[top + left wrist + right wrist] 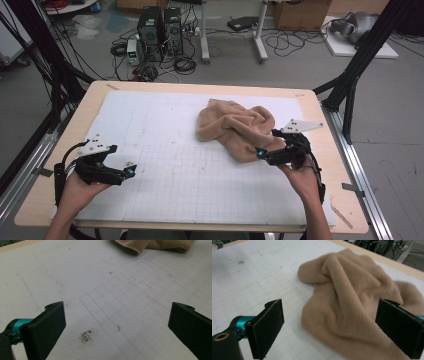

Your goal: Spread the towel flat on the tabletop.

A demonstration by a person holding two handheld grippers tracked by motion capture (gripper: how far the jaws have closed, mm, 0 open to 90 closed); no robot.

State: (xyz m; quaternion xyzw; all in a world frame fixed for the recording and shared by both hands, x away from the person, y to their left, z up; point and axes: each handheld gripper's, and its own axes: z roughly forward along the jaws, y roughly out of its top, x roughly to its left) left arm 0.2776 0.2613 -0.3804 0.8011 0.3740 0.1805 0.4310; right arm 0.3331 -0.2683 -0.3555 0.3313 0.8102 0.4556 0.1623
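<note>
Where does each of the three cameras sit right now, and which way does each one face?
High view: above the person's side, facing forward and down on the table; both hands, left gripper and right gripper show.
Left gripper view: rides the left gripper, facing the gridded mat between open jaws.
Right gripper view: rides the right gripper, open jaws facing the tan towel.
All three views share the towel and mat.

Place: a robotics or recording lab.
Surface: a wooden surface (60, 150) under a white gridded mat (200, 170).
Floor: grey, strewn with tangled cables (295, 37).
Far left: computer towers (160, 30).
Sides: black metal rig struts (367, 47).
</note>
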